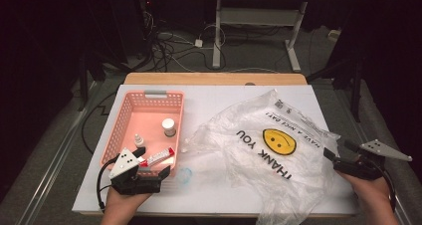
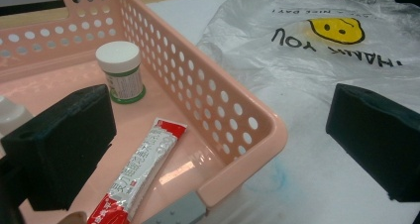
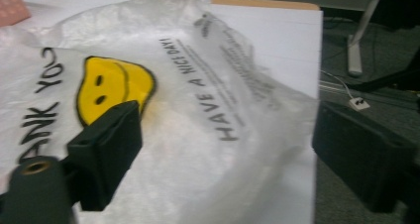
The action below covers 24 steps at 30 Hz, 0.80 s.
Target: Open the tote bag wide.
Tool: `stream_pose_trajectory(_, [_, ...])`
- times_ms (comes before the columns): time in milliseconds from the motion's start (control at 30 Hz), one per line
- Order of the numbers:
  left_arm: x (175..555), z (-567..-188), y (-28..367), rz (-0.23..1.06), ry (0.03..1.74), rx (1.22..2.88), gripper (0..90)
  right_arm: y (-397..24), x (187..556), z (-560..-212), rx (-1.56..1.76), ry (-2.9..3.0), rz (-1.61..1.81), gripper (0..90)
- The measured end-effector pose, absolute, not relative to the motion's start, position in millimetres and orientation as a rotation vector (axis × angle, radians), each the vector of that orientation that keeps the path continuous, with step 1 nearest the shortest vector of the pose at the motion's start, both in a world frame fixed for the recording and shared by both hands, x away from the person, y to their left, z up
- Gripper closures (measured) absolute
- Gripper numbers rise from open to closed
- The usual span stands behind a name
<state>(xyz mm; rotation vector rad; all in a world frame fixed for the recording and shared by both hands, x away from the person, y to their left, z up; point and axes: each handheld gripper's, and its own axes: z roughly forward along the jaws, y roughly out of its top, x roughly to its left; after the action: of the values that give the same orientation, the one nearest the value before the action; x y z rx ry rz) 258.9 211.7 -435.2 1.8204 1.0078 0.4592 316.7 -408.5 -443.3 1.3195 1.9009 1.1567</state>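
A pink perforated basket stands on the left of the white table. It holds a white-capped jar, a small dropper bottle and a red and silver sachet. My left gripper is open at the basket's near right corner. One jaw is inside beside the sachet, the other outside over the table. A crumpled clear plastic bag with a yellow smiley lies to the right. My right gripper is open at the bag's right edge, with the plastic between its jaws.
A faint blue smudge marks the white table top near the basket's corner. The table's right edge drops to a floor with cables and a desk frame beyond the far edge.
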Motion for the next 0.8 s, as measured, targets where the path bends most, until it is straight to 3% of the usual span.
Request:
stream_pose_trajectory(67, [260, -435, 213, 0.455, 1.016, 1.815, 0.0, -395, 313, -443, 1.303, 1.925, 1.178, 1.7])
stream_pose_trajectory(133, [260, -435, 213, 0.464, 1.019, 1.82, 0.0, -386, 313, -443, 1.294, 1.941, 1.192, 0.0])
stream_pose_trajectory(800, [259, -432, 212, 0.447, 0.981, 1.822, 0.0, -294, 329, -437, 1.115, 2.075, 1.264, 0.0])
